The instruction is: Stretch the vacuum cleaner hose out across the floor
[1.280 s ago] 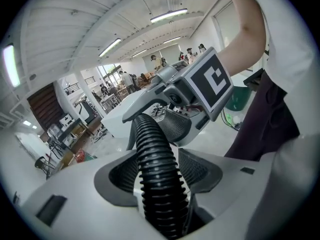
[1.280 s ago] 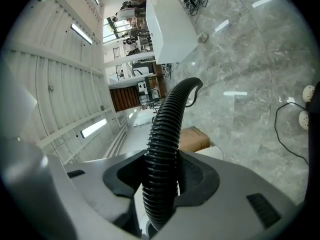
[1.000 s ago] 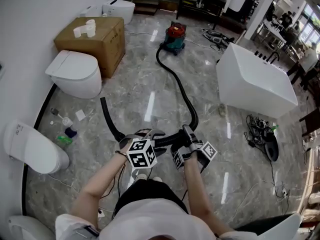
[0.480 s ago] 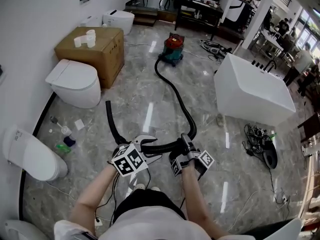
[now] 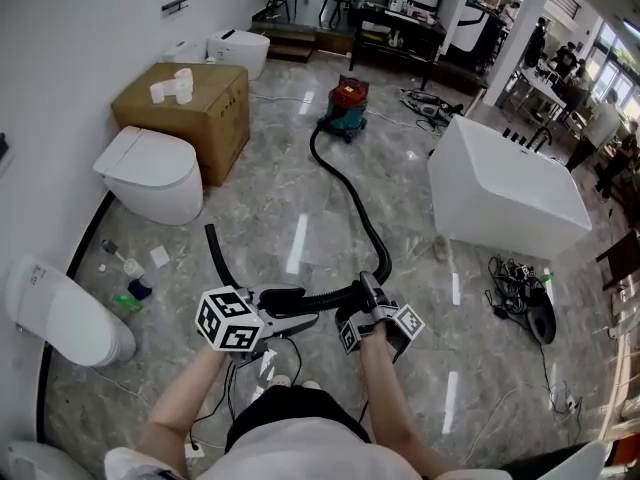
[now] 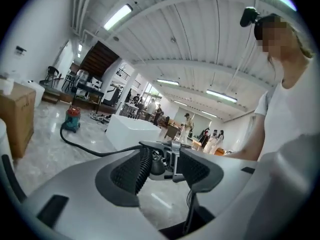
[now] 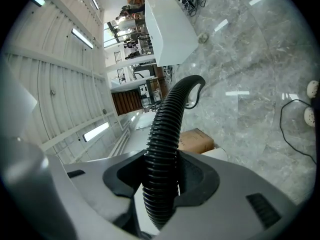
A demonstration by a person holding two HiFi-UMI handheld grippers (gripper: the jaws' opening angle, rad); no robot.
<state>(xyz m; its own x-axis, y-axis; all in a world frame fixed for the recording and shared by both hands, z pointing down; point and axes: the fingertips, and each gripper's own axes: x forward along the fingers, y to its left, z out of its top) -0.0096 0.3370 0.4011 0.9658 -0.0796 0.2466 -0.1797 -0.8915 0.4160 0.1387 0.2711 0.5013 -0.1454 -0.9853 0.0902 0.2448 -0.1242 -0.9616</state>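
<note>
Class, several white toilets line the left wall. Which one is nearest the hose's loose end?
The toilet just this side of the cardboard box: the hose end is closest to it. The others stand behind the box or nearer the person.

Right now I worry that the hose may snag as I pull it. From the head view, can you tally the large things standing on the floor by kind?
vacuum cleaner: 1
cardboard box: 1
white bathtub: 1
toilets: 3 clear to see; the white shapes beside the far one and at the bottom-left corner are too cut off to tell
Total: 6
</note>
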